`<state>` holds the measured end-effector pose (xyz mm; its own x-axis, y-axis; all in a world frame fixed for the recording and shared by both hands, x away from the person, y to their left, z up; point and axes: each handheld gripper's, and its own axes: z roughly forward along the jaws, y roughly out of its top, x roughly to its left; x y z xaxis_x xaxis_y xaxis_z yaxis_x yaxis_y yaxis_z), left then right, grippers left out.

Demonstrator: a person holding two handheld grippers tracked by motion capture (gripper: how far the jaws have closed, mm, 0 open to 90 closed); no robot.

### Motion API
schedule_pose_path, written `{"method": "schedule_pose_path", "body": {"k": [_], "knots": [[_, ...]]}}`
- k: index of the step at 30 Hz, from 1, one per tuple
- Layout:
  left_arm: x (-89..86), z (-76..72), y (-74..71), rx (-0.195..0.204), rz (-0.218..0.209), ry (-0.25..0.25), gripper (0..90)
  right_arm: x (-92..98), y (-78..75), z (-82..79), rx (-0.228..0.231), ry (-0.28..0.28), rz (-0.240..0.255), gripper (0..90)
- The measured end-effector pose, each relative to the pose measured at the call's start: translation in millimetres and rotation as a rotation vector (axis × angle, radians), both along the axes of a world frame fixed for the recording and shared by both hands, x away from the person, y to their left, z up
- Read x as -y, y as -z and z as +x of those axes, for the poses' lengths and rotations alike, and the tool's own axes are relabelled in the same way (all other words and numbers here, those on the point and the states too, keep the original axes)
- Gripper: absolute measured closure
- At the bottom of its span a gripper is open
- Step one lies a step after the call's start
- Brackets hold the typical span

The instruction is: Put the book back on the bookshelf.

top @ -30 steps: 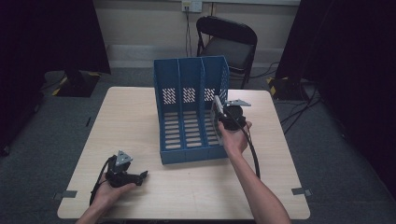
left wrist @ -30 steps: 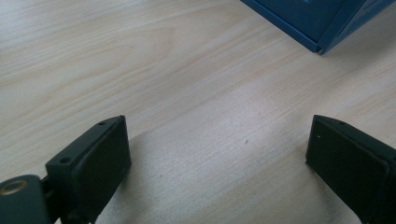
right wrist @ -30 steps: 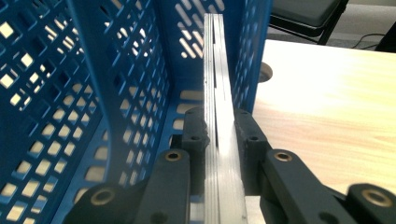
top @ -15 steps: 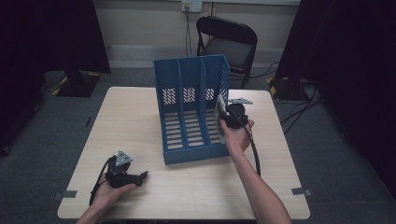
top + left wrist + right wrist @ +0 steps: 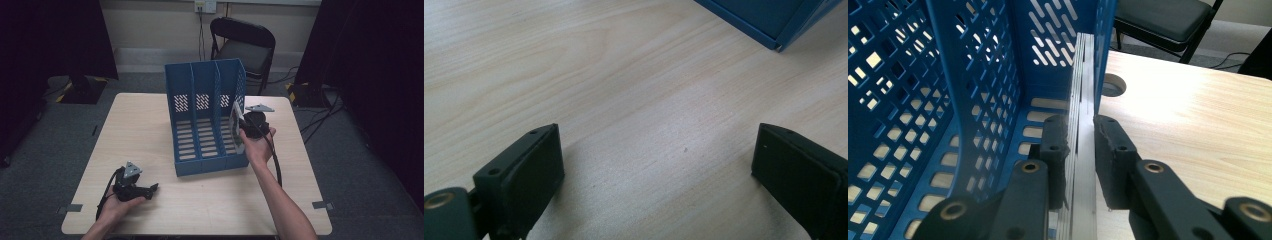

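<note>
My right gripper point(image 5: 1079, 150) has its two black jaws clamped on a thin, flat booklet point(image 5: 1083, 130), seen edge-on between the pads. The booklet stands upright and runs straight ahead of the jaws. Its far end lies along the inside of the right-hand wall of the blue file rack point(image 5: 973, 85), in the compartment nearest this gripper. In the high view, my right gripper point(image 5: 243, 121) sits at the rack's right side, with the booklet point(image 5: 235, 125) tilted over the right compartment of the blue file rack point(image 5: 205, 120). Beyond the right jaw lies the bare wooden table point(image 5: 1198, 115). A black folding chair point(image 5: 245, 47) stands past the far table edge.

My left gripper point(image 5: 656, 170) has its jaws spread wide with nothing between them. It rests low over the table point(image 5: 624, 90). A corner of the blue file rack point(image 5: 774, 25) lies ahead and to the right of it. In the high view, my left gripper point(image 5: 150, 189) sits well apart from the rack, near the front table edge.
</note>
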<state>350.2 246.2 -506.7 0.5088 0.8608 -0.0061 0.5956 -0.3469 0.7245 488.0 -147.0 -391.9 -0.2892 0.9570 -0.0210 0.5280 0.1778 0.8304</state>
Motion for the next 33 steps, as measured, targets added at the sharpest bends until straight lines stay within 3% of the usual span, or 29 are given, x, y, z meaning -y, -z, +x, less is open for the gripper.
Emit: {"method": "schedule_pose_path", "body": {"k": [7, 22, 33], "knots": [[0.0, 0.0, 0.0, 0.000, -0.001, 0.000, 5.7, 2.5, 0.8, -0.1, 0.003, -0.009, 0.016, 75.0], [0.3, -1.2, 0.1, 0.001, -0.005, -0.004, 5.7, 7.4, 3.0, -3.4, -0.002, -0.045, 0.036, 59.1], [0.0, -1.5, 0.0, 0.000, 0.000, 0.000, 5.7, 6.4, 6.9, -13.3, 0.002, -0.086, 0.050, 53.2]]}}
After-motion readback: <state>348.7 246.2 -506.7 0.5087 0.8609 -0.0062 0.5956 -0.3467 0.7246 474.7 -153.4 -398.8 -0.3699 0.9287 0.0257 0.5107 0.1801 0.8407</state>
